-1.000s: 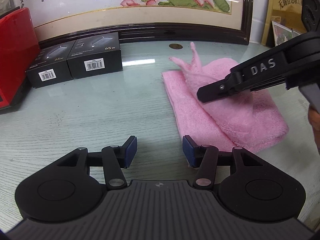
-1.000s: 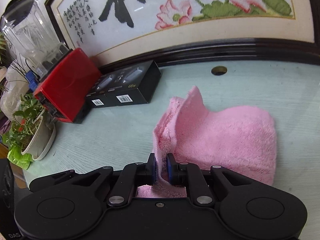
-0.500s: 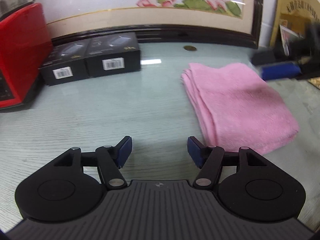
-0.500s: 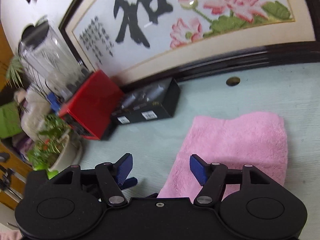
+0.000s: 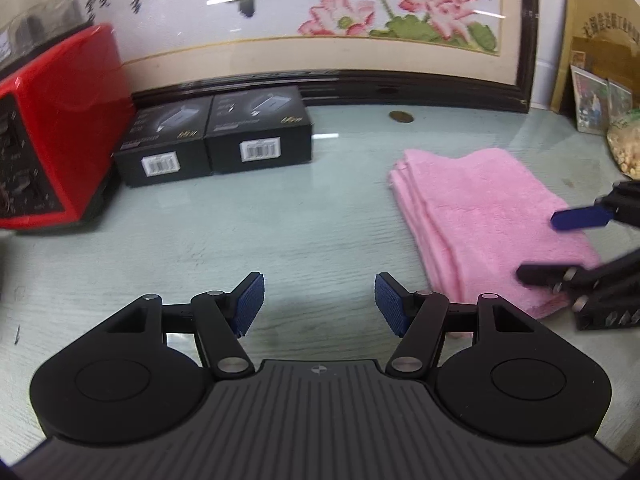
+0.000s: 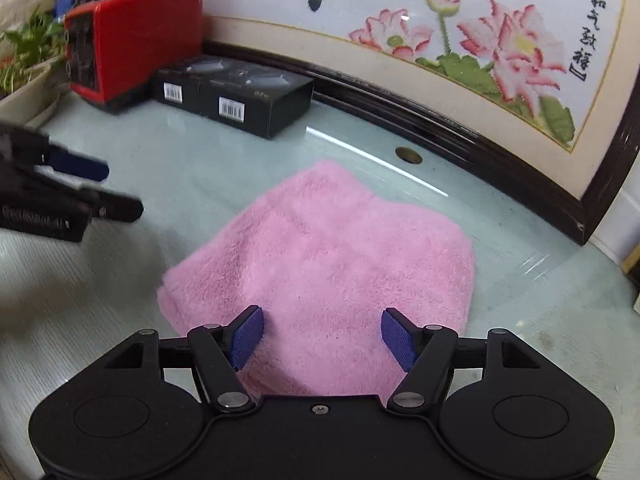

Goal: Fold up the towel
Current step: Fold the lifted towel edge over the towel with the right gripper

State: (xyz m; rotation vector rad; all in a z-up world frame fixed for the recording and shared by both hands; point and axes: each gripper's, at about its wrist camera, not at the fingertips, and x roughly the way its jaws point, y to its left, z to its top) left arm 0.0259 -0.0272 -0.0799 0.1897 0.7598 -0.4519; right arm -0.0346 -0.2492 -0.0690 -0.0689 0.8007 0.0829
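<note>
The pink towel (image 5: 488,216) lies folded flat in several layers on the glass-topped table; it also shows in the right wrist view (image 6: 332,268). My left gripper (image 5: 319,304) is open and empty, over bare table to the left of the towel. My right gripper (image 6: 322,336) is open and empty, hovering over the towel's near edge; it also shows at the right edge of the left wrist view (image 5: 560,240). The left gripper appears at the left of the right wrist view (image 6: 92,188).
Two black boxes (image 5: 216,136) and a red appliance (image 5: 56,128) stand at the back left. A framed embroidery (image 5: 320,20) leans along the back. A plant pot (image 6: 24,80) is far left. Pictures and a bag (image 5: 624,148) sit at back right.
My right gripper let go of the towel's raised corner and opened; the towel now lies flat. The right gripper swung round to the towel's near side. The left gripper drew back slightly.
</note>
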